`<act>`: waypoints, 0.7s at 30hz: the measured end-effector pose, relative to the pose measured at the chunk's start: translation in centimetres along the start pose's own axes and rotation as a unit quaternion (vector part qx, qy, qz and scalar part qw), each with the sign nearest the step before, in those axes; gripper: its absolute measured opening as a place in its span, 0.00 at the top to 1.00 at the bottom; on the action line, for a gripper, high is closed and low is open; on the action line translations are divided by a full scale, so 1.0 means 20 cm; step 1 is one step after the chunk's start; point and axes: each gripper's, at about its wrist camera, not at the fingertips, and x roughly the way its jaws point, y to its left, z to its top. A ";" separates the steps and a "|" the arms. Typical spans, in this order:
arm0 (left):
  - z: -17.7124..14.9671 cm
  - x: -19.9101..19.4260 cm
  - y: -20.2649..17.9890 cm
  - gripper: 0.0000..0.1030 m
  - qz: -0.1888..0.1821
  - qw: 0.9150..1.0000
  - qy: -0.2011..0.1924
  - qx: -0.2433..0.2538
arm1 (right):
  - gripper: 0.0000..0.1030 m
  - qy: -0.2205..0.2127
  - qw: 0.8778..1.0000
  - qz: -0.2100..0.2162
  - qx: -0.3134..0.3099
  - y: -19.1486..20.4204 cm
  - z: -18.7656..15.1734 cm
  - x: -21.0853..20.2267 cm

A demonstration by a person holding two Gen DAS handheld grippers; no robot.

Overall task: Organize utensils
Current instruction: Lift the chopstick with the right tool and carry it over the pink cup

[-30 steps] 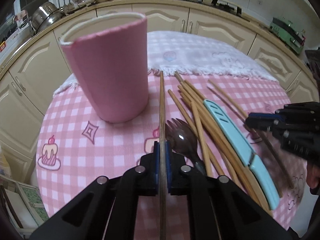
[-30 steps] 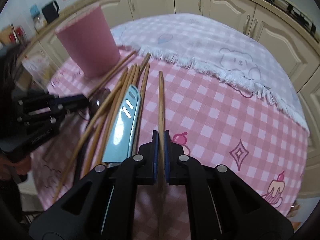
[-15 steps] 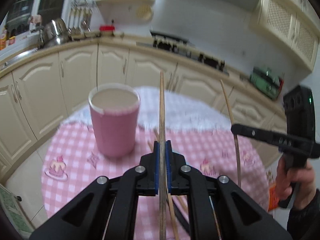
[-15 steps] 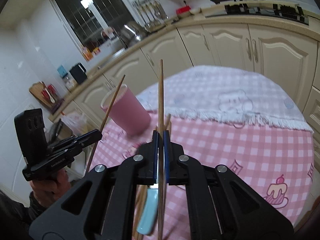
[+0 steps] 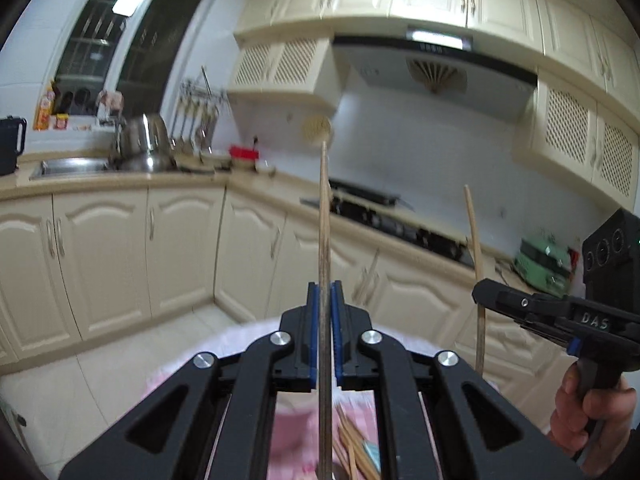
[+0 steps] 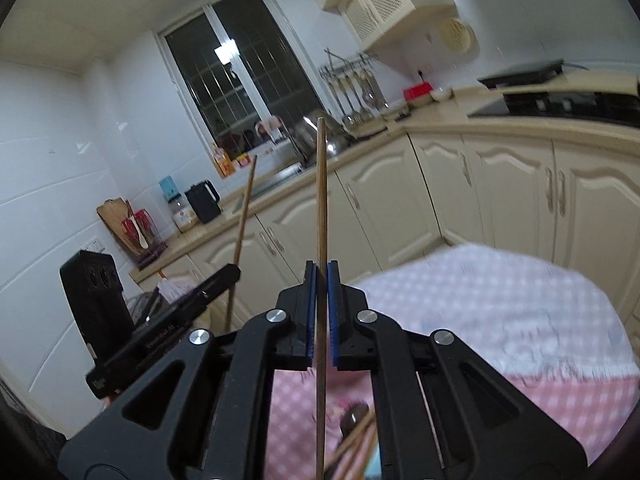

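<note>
Fingers (image 5: 325, 360) of both grippers pinch slim round wooden chopsticks (image 5: 324, 220).

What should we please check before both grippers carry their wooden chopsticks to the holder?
1. Left gripper shut on its wooden chopstick: ok.
2. Right gripper shut on its own wooden chopstick: ok.
3. Both chopsticks lifted off the pink checked tablecloth: ok.
4. The two chopsticks apart, not crossing: ok.
5. Holder in sight: not ok, neither view shows it.
6. Remaining chopsticks lying undisturbed: cannot tell, blurred.
</note>
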 end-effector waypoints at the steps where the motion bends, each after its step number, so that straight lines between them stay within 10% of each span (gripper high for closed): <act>1: 0.02 0.00 0.00 0.95 0.001 1.000 -0.008 0.000 | 0.95 -0.007 1.000 0.003 -0.004 0.02 0.04 0.03; 21: 0.01 0.42 0.16 0.95 0.038 0.998 -0.051 0.010 | 0.95 -0.044 0.998 -0.021 -0.033 0.05 0.17 0.57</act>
